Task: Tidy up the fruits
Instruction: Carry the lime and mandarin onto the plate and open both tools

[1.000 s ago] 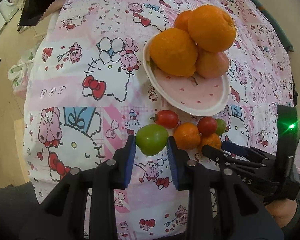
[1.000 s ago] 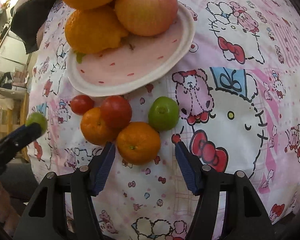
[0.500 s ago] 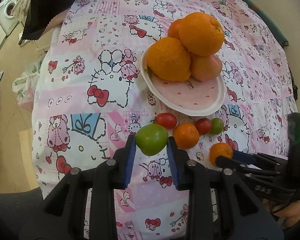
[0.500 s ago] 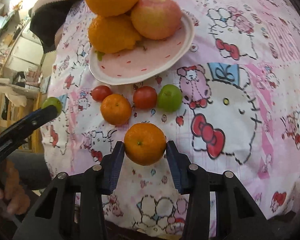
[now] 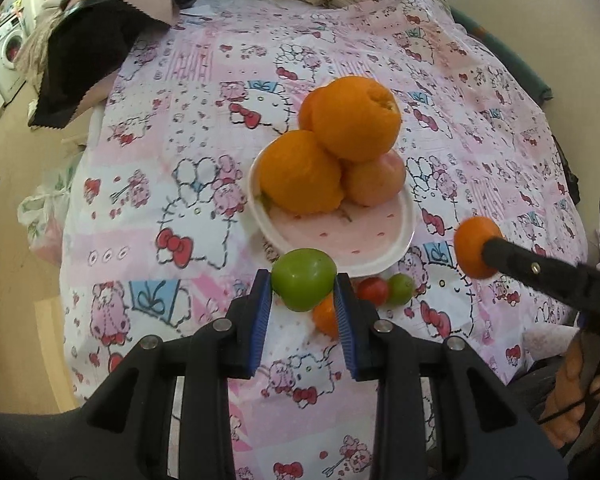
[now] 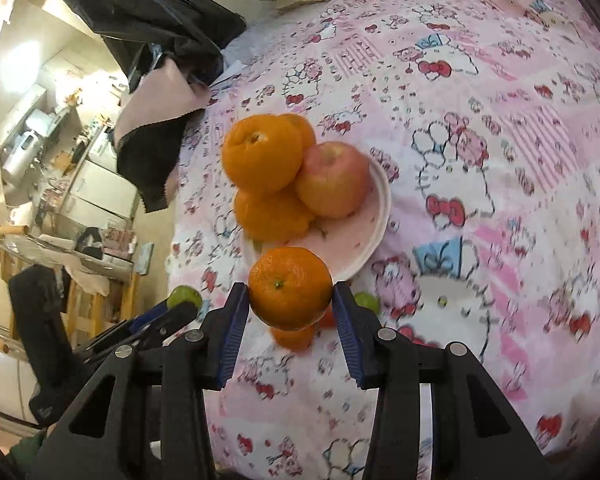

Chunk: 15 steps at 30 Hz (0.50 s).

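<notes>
I see the bed under its pink cartoon-cat sheet (image 5: pixel 204 184), and on it the pink plate (image 5: pixel 384 236) piled with two large oranges and an apple (image 5: pixel 374 182), a third orange just showing behind them. My left gripper (image 5: pixel 303 280) is clenched on a green tomato (image 5: pixel 303 278), its blue pads pressing both sides, the fruit hanging in front of the plate's near rim. My right gripper (image 6: pixel 290 288) grasps a mandarin (image 6: pixel 290 286), likewise clamped between its pads and raised before the plate's near edge. Below them on the sheet lie another mandarin (image 5: pixel 326 316), partly hidden behind my left finger, a red cherry tomato (image 5: pixel 373 290) and a small green tomato (image 5: pixel 401 289) just beside it. A black cloth (image 5: pixel 80 52) hangs off the bed's far corner.
</notes>
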### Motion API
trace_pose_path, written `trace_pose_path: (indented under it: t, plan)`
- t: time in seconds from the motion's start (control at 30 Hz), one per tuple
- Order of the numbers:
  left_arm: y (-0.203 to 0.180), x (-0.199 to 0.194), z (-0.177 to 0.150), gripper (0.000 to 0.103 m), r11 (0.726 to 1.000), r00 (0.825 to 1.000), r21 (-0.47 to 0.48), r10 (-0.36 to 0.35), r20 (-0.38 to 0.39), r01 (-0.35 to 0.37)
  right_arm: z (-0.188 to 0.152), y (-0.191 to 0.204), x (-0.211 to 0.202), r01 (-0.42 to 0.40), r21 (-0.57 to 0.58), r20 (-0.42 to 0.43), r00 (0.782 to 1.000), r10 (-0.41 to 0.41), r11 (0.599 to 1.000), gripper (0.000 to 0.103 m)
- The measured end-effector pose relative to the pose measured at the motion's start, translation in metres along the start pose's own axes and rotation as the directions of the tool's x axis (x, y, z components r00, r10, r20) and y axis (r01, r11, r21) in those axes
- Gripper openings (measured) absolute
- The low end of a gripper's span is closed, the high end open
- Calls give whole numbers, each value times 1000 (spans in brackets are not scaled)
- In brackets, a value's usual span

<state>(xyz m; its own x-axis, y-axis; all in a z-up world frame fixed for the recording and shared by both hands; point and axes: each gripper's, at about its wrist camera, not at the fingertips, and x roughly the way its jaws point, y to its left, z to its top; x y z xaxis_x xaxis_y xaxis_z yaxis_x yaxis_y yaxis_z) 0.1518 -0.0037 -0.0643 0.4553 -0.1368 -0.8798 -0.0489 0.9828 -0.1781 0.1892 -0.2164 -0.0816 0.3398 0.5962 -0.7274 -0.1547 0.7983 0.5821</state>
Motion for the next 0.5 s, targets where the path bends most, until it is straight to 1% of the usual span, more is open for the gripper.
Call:
trace_pose_path:
  t: [0.13,0.2,0.27,0.4,0.5]
  plan:
    - [-10,12,13,27,999,1000,32,6,-14,-6,19,-2,17,18,-15,-32,999,-18,1000,45]
    - [-15,22,20,27,999,1000,31,-7,-29,8,25,-3,26,30,-25,-44,999,-31,999,45]
    - [-20,37,26,27,999,999,42,-3,-46,5,30,-4,36,43,-34,-58,997,-45,998,45]
    - [-29,57,34,27,996,998,88,21,-51,-17,35,-10,54,61,-35,-83,994,-64,998,45]
    - [-31,71,38,27,996,998,88,27,-54,-22,35,-16,70,77,-16,-107,991,-78,997,45]
